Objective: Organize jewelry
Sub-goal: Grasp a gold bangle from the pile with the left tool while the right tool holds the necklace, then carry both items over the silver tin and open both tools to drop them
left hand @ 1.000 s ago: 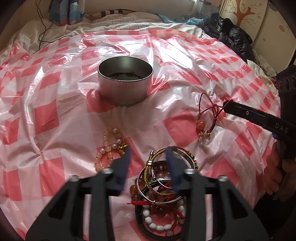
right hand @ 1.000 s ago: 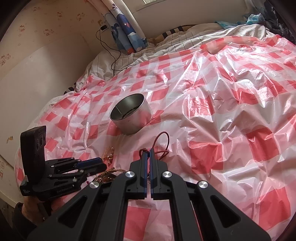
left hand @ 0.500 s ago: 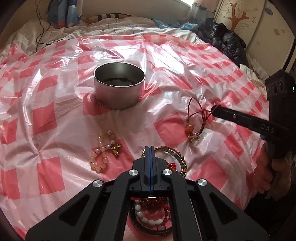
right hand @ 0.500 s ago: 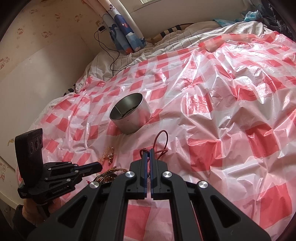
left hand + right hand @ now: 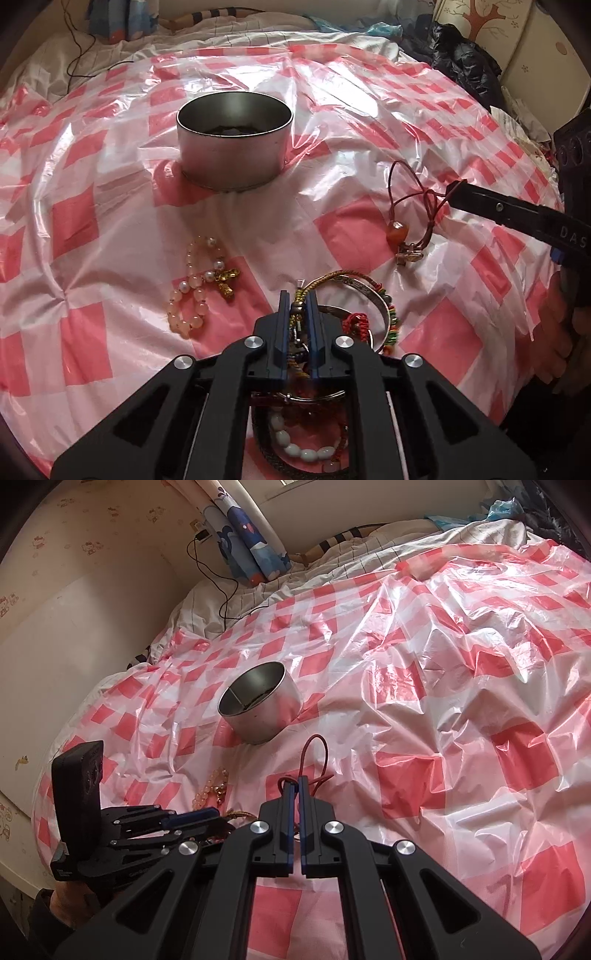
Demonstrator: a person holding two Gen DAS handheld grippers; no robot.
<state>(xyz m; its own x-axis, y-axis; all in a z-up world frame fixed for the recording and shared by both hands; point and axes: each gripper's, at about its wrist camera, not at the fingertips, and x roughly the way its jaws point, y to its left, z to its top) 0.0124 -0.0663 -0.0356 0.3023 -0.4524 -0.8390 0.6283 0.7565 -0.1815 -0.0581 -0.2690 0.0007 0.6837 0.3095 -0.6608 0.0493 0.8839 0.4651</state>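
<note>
A round metal tin (image 5: pixel 233 142) stands on the red-and-white checked plastic sheet (image 5: pixel 92 221); it also shows in the right wrist view (image 5: pixel 260 706). My left gripper (image 5: pixel 297 295) is shut on a braided gold-green bracelet (image 5: pixel 341 275) at the top of a pile of bangles and bead bracelets (image 5: pixel 306 448). My right gripper (image 5: pixel 296 780) is shut on a red cord necklace (image 5: pixel 314 760); its amber pendant (image 5: pixel 397 232) hangs just above the sheet. A peach bead bracelet with a gold charm (image 5: pixel 201 284) lies left of the pile.
The sheet covers a bed. A black jacket (image 5: pixel 465 66) lies at the far right edge. A black cable (image 5: pixel 221 590) and a blue patterned curtain (image 5: pixel 247 535) are at the head of the bed, by the wall.
My left gripper closed on the pile and now holds the braided bracelet. My right gripper stays shut on the red cord, which has shifted slightly.
</note>
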